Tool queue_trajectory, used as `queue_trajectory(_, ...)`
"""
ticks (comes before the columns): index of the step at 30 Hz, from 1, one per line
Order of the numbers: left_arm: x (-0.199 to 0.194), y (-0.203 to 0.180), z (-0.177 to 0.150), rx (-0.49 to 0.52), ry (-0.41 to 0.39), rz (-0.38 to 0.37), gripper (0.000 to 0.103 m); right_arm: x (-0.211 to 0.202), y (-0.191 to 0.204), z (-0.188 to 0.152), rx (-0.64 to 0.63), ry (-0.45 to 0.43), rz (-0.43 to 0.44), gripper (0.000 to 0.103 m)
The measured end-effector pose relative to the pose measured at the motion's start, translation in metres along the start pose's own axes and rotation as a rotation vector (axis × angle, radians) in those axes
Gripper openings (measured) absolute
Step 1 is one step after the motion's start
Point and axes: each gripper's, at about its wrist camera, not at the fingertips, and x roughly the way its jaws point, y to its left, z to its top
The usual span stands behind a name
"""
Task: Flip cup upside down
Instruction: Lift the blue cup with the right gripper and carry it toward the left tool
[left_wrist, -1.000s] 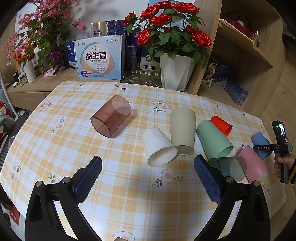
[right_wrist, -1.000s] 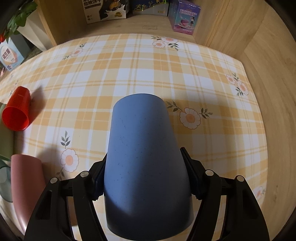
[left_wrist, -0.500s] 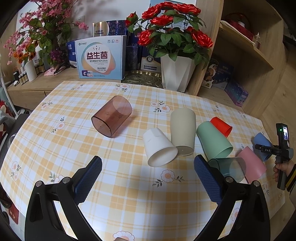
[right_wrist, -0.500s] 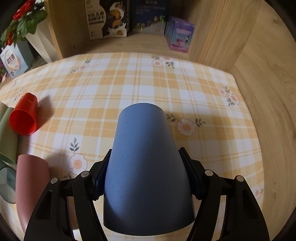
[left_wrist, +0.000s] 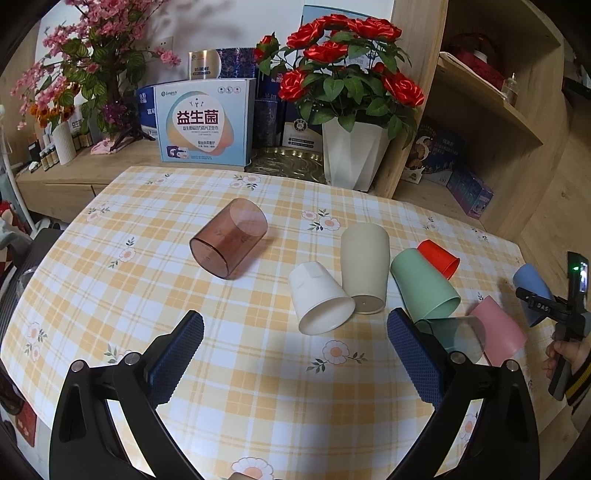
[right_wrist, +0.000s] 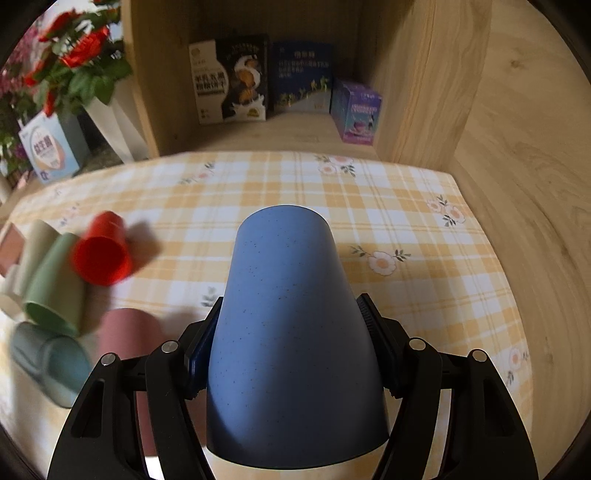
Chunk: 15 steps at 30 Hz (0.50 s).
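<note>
My right gripper (right_wrist: 291, 343) is shut on a blue speckled cup (right_wrist: 291, 332), gripping its sides, with the cup's closed base pointing away from me and its mouth toward the camera. The cup is lifted off the checked tablecloth (right_wrist: 406, 229). In the left wrist view the same blue cup (left_wrist: 532, 288) and right gripper (left_wrist: 543, 304) show at the table's far right edge. My left gripper (left_wrist: 295, 350) is open and empty above the table's near side.
Several cups lie on their sides: brown transparent (left_wrist: 229, 243), white (left_wrist: 319, 302), beige (left_wrist: 364, 269), green (left_wrist: 424, 284), red (left_wrist: 439, 256), teal transparent (left_wrist: 454, 332), pink (left_wrist: 498, 328). A white vase of roses (left_wrist: 354, 151) and boxes stand behind. A wooden shelf (right_wrist: 424, 92) rises behind the table.
My right gripper has raised and tilted the blue cup upward, so more of the shelf shows behind it. The left gripper has stayed put.
</note>
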Motion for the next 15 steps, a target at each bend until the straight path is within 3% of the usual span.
queue_trajectory(8, -0.018, 0.019, -0.005, 0.023, -0.021, 0.013, 0.097, -0.064, 0.051, -0.009, 0.040, -0.063, 0.070, 0.067)
queue_trajectory(15, -0.036, 0.051, -0.011, 0.012, -0.029, 0.027, 0.097, -0.113, 0.139, -0.020, 0.012, -0.088, 0.218, 0.067)
